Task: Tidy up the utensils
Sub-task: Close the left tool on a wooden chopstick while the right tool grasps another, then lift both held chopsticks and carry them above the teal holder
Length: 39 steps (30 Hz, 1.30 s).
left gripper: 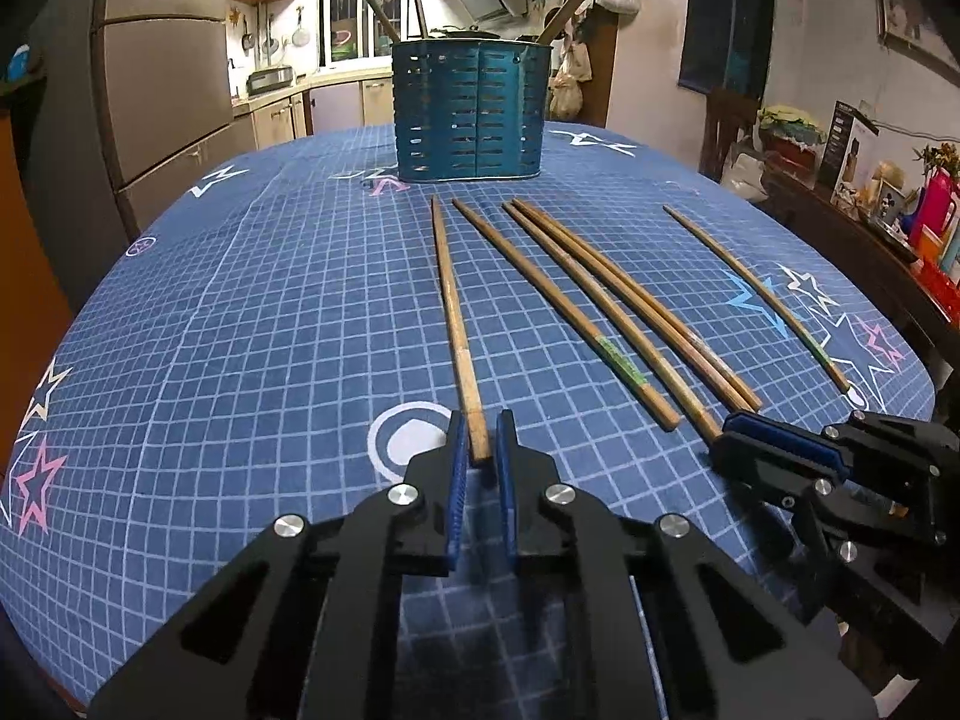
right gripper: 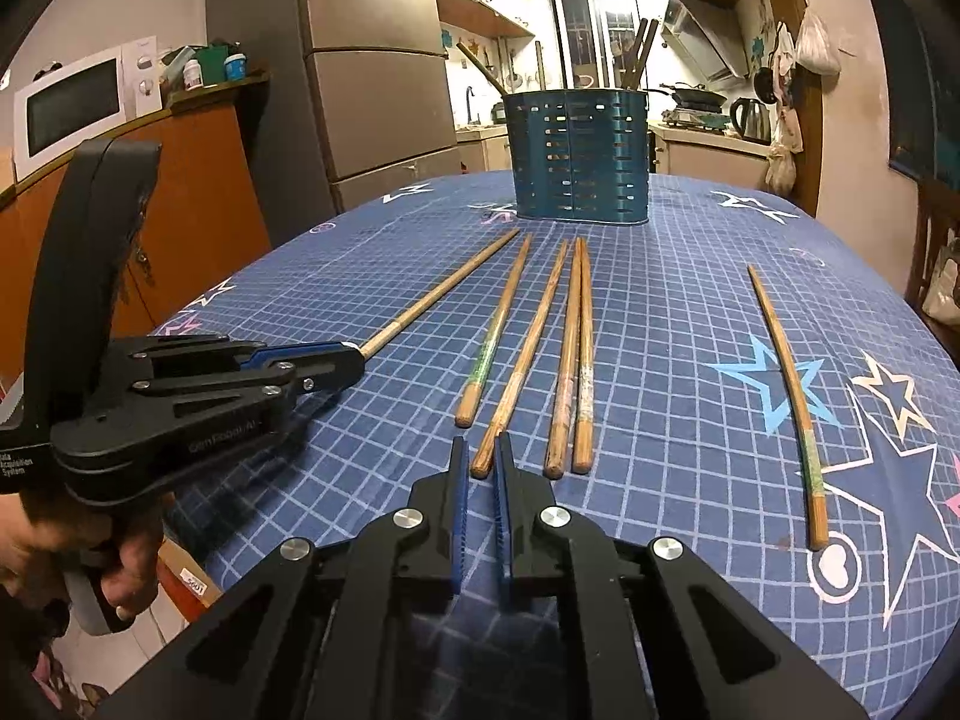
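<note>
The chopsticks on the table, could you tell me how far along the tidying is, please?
Done: a few chopsticks stand in the blue holder. In hand: the left gripper is shut on the leftmost chopstick, the right gripper on another chopstick. Left: four loose chopsticks lie on the tablecloth.

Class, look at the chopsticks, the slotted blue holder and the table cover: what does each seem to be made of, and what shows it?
Chopsticks: probably bamboo or wood, matt brown, worn ends.
Holder: likely painted sheet metal, judging by its sheen and punched slots; plastic is possible.
Table cover: seemingly printed fabric or vinyl, blue with a white grid and stars.
</note>
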{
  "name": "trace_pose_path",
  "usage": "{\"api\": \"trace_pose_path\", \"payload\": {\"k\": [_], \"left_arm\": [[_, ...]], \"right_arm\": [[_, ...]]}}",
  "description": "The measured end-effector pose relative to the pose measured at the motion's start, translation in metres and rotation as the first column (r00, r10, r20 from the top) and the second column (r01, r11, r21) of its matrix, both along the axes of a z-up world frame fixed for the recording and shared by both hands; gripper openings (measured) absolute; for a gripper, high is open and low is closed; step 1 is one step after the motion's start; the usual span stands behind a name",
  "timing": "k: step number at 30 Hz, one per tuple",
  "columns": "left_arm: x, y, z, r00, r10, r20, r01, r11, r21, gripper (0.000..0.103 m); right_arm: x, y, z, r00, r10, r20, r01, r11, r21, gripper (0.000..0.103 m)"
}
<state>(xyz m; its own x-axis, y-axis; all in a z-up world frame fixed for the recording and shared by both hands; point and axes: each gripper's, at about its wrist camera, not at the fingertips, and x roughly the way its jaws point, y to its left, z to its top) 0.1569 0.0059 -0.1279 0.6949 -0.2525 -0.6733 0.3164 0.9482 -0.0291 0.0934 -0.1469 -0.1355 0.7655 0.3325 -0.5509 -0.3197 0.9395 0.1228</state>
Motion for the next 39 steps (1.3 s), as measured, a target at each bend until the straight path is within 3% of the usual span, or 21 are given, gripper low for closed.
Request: {"api": "trace_pose_path", "payload": {"k": [10, 19, 30, 39], "left_arm": [[-0.003, -0.005, -0.002, 0.999, 0.016, 0.042, -0.017, 1.0, 0.01, 0.008], [-0.016, 0.003, 0.002, 0.997, 0.023, 0.076, -0.019, 0.999, -0.044, 0.006], [-0.049, 0.016, 0.054, 0.964, 0.046, 0.26, -0.025, 0.996, -0.086, 0.006], [-0.052, 0.021, 0.094, 0.928, 0.07, 0.367, -0.026, 0.992, -0.122, 0.005]], "right_arm": [[-0.001, 0.01, -0.004, 0.998, -0.036, 0.057, 0.038, 0.999, -0.022, 0.01], [-0.013, 0.002, 0.004, 0.993, -0.058, 0.107, 0.06, 0.998, -0.011, 0.008], [-0.049, -0.005, 0.056, 0.962, -0.042, 0.27, 0.055, 0.998, -0.04, 0.008], [-0.05, -0.017, 0.103, 0.926, -0.029, 0.376, 0.043, 0.999, -0.028, 0.007]]}}
